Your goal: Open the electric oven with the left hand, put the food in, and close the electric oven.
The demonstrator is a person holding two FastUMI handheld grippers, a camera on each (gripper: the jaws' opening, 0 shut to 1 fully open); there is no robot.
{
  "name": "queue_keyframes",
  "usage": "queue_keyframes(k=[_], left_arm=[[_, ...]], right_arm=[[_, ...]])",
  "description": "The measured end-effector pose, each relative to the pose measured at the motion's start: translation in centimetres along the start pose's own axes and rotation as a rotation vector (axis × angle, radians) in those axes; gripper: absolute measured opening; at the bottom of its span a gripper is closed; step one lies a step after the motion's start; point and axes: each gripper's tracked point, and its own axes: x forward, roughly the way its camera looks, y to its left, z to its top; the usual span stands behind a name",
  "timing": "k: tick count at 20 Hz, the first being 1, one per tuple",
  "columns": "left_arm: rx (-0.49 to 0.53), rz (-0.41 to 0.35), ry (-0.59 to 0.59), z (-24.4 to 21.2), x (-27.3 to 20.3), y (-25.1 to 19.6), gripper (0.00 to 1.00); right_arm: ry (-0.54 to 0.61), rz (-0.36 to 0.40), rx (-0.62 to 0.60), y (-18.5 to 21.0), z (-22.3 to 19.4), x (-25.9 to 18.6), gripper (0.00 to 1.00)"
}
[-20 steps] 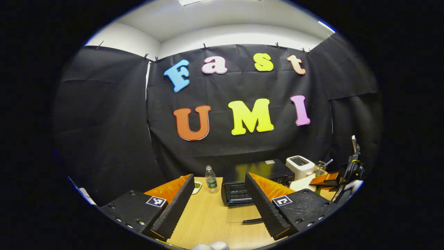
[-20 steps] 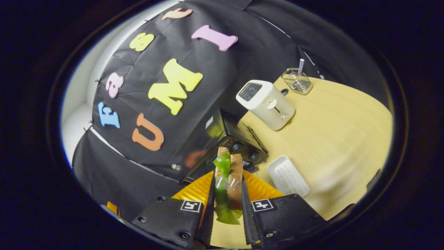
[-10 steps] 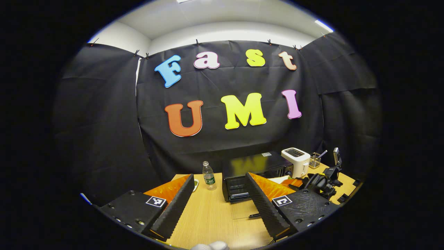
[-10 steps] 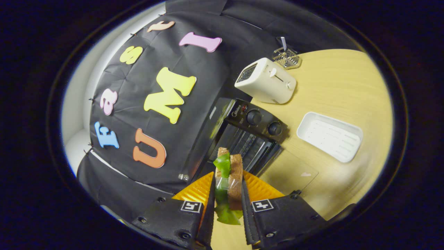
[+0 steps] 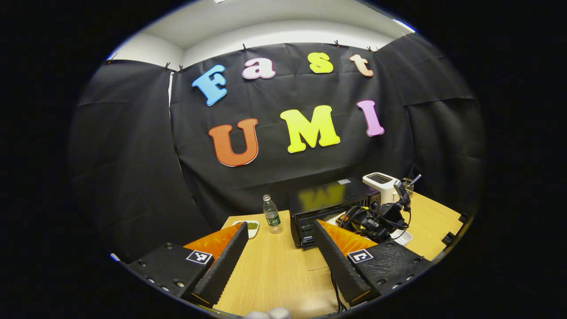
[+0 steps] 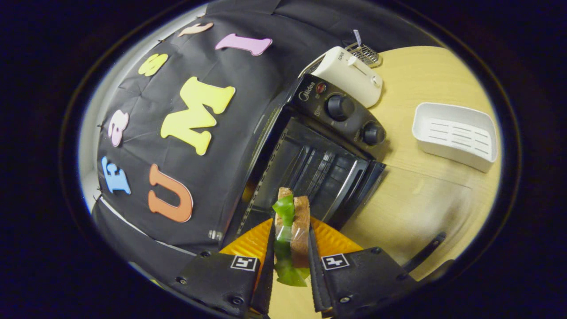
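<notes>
While the right gripper (image 6: 290,248) pinches a sandwich (image 6: 291,221) between both fingers, brown bread and a green leaf standing upright in the grip, it hangs just in front of the electric oven (image 6: 310,164); the oven's glass door (image 6: 412,208) lies folded down flat over the wooden table (image 6: 443,88), and the dark cavity with its wire rack stands open right beyond the sandwich's top edge; two black knobs (image 6: 339,107) sit on the control panel at the oven's side; a white toaster (image 6: 350,75) stands just behind the oven, a wire holder (image 6: 362,51) behind that, and a white ribbed tray (image 6: 456,135) rests on the table, apart from the oven.

In the left gripper view, the left gripper (image 5: 278,248) is held back over the near part of the table (image 5: 274,274), its fingers spread wide with nothing between them; farther off stands the oven (image 5: 332,204), with the right gripper (image 5: 376,219) and its cables close at the oven's front; a clear plastic bottle (image 5: 271,215) stands upright just left of the oven, and a small white dish (image 5: 250,227) with something green in it lies beside the bottle; the toaster (image 5: 381,184) shows behind the oven's far corner.
</notes>
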Motion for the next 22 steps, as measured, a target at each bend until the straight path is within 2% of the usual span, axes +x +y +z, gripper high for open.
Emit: queue_keyframes(k=[3, 6, 10, 11, 12, 13, 14, 15, 16, 19, 22], left_arm=[[0.004, -0.007, 0.009, -0.3, 0.4, -0.2, 0.95], [0.000, -0.007, 0.013, 0.0, 1.0, -0.4, 0.95], [-0.010, -0.002, 0.018, 0.1, 2.1, -0.6, 0.95], [-0.018, -0.001, 0.025, 0.1, 2.2, -0.7, 0.95], [-0.022, 0.002, 0.030, 0.0, 2.4, -0.7, 0.95], [-0.022, 0.008, 0.035, -0.2, 2.7, -0.7, 0.95], [-0.025, 0.015, 0.037, -0.2, 3.0, -0.6, 0.95], [-0.031, 0.019, 0.036, -0.2, 3.2, -0.6, 0.95], [-0.034, 0.023, 0.036, -0.1, 3.6, -0.7, 0.95], [-0.049, 0.040, 0.021, 0.3, 3.8, -0.6, 0.95], [-0.081, 0.038, -0.002, 0.7, 3.8, -1.2, 0.95]], right_arm=[[-0.018, -0.008, -0.018, 0.1, 0.4, 2.4, 0.39], [-0.013, -0.009, 0.023, 0.3, 0.5, 4.5, 0.39], [-0.017, -0.045, -0.066, -0.7, 0.5, 5.7, 0.43], [-0.014, -0.083, -0.102, -1.4, 0.7, 5.7, 0.51], [-0.004, -0.105, -0.144, -1.9, 0.6, 5.7, 0.70], [0.025, -0.113, -0.191, -2.0, 0.3, 5.8, 0.53], [0.061, -0.117, -0.245, -2.2, -0.3, 5.5, 0.63], [0.076, -0.126, -0.298, -2.2, -0.1, 5.2, 0.84], [0.073, -0.136, -0.360, -2.1, 0.5, 4.4, 1.00], [0.039, -0.136, -0.551, -2.1, 3.3, 1.5, 1.00], [0.040, -0.119, -0.720, -2.2, 6.3, -3.6, 1.00]])
